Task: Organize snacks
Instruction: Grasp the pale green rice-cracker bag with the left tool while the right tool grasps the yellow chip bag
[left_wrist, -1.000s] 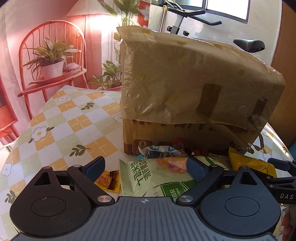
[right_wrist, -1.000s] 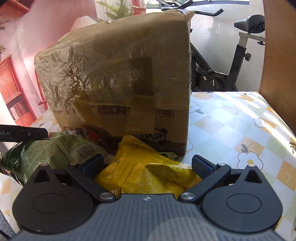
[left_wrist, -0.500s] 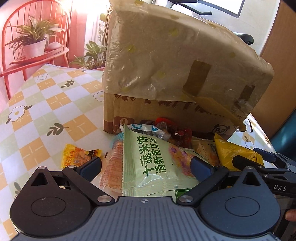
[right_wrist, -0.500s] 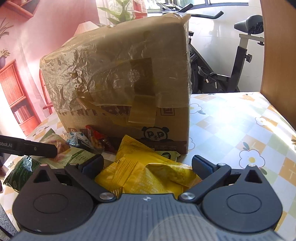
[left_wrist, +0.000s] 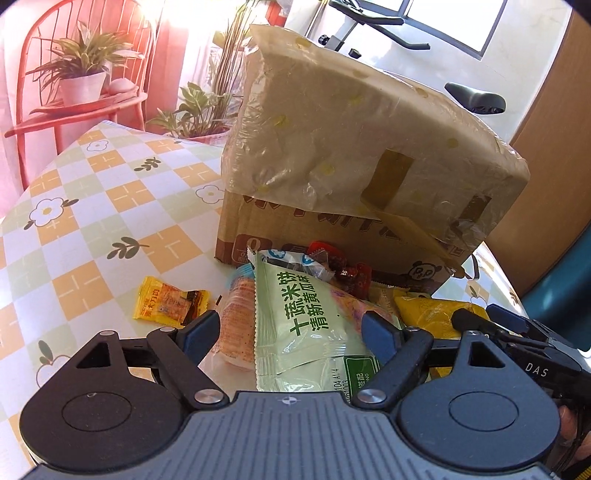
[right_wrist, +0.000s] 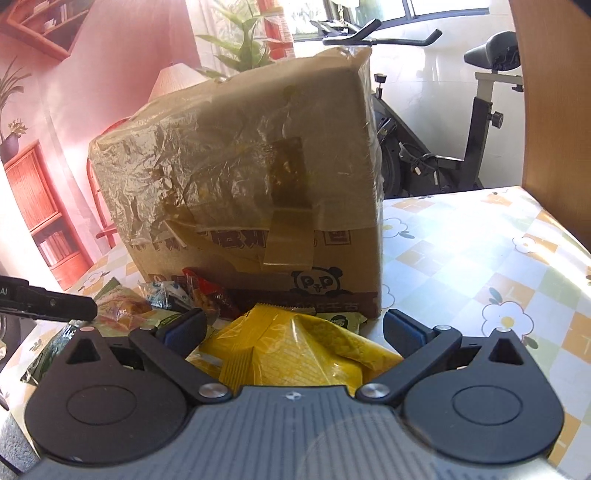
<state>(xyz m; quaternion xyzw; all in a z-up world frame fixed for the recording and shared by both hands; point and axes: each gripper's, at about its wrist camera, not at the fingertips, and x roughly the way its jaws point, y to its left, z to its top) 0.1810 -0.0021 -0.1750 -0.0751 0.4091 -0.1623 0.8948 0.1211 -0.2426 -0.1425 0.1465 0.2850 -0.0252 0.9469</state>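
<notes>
My left gripper (left_wrist: 291, 332) jaws have just been closing around the green packet (left_wrist: 306, 325), pads not yet pressing. My right gripper (right_wrist: 293, 330) jaws stand released over the yellow bag (right_wrist: 295, 350). The box (right_wrist: 251, 192) stands at 12 o'clock behind the snack pile

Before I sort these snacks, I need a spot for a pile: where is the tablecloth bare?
Bare: the checked tablecloth left of the taped cardboard box, beyond the small yellow packet; also right of the box. Crowded: in front of the box, around the green rice-cracker bag and crumpled yellow bag.
</notes>
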